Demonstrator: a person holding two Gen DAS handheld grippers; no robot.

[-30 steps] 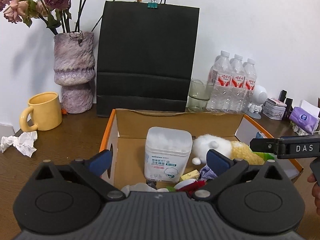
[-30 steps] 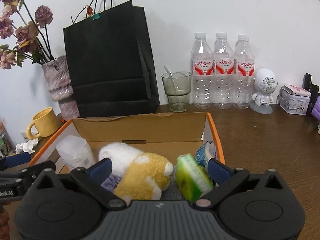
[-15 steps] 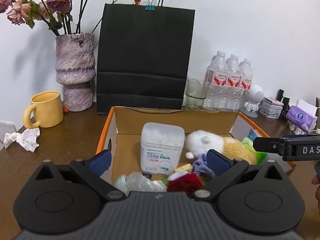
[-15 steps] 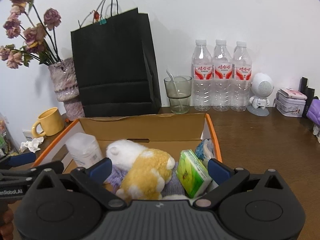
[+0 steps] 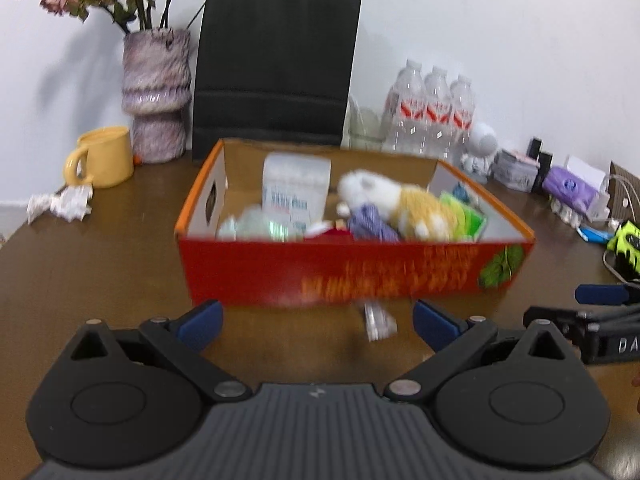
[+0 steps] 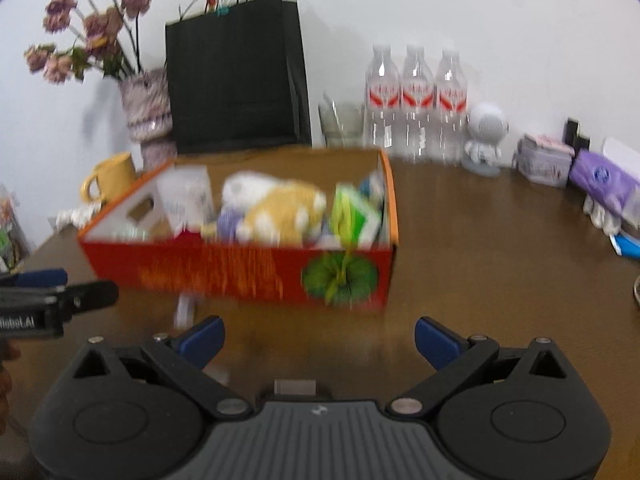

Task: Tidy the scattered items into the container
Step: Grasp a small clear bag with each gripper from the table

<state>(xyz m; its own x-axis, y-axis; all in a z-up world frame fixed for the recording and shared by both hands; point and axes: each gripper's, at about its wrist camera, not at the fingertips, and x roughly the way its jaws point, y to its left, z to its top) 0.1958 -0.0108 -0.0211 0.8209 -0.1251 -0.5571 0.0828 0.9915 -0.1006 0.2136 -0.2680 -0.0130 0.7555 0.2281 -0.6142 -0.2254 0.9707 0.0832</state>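
Left wrist view, left hand-held gripper [image 5: 316,322] wide and empty, right hand-held gripper [image 6: 318,338] likewise, filled red box [image 5: 352,270] on bench [image 5: 100,264], small clear packet [image 5: 378,322] just before it.

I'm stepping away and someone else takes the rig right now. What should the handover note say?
Left gripper: open, empty, held in front of the box.
Right gripper: open, empty, beside it.
Red cardboard box holds the plush toy, cotton swab tub, green packet and smaller bits.
Left: a small clear wrapper on the table before the box; crumpled tissue by the yellow mug.
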